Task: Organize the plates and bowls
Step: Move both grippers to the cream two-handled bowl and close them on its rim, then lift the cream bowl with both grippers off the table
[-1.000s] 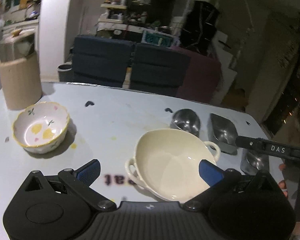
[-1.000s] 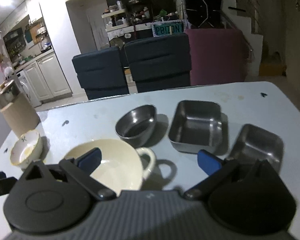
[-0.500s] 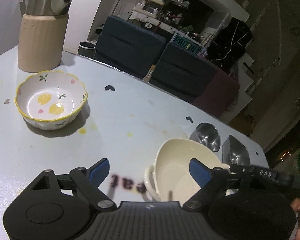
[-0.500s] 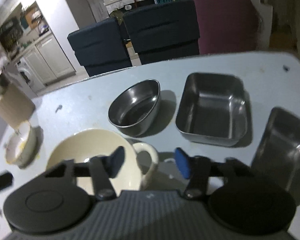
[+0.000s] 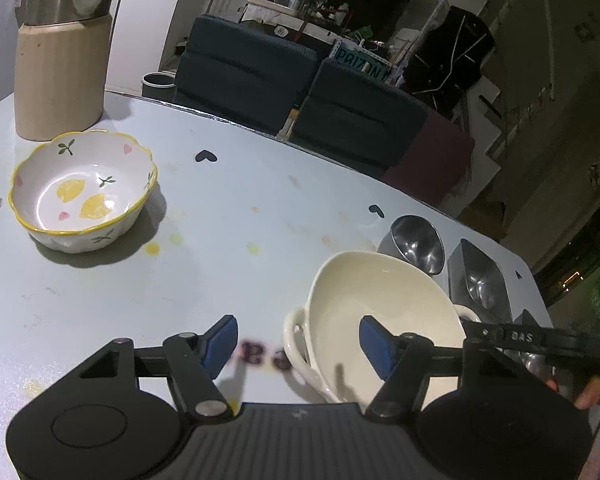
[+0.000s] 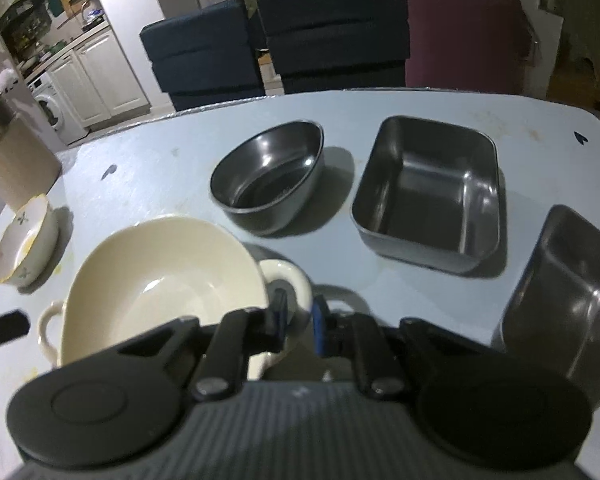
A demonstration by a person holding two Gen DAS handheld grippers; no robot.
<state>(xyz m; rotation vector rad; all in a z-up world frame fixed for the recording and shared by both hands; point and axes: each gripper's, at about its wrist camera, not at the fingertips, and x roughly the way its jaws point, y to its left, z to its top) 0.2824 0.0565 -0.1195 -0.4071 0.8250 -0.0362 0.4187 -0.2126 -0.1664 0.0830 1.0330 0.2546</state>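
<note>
Left wrist view
Left gripper (image 5: 296, 342): fingers spread wide, holding nothing, above the near part of the surface (image 5: 228, 248).
Cream bowl (image 5: 380, 320): 2 loop handles, near the right edge; the right blue finger pad (image 5: 374, 340) overlaps its inside in this view.
Lemon bowl (image 5: 82, 192): scalloped yellow rim, toward the left edge, just in front of a beige canister (image 5: 60, 76) with a steel lid.
Steel pieces: 1 oval steel bowl (image 5: 418, 242) just behind the cream bowl, 1 steel tray (image 5: 480, 284) to its right.
Other gripper: a black bar (image 5: 532, 338) reaches in from the right, at the cream bowl's right handle.

Right wrist view
Right gripper (image 6: 298, 318): fingers drawn narrow, pinched on the right handle (image 6: 288, 280) of the cream bowl (image 6: 160, 280).
Oval steel bowl (image 6: 268, 176): behind the cream bowl, apart from it.
Steel tray (image 6: 428, 192): rectangular, right of the oval bowl.
Second steel tray (image 6: 568, 284): at the right edge.
Lemon bowl (image 6: 24, 236): at the left edge, in front of the canister (image 6: 18, 164).
</note>
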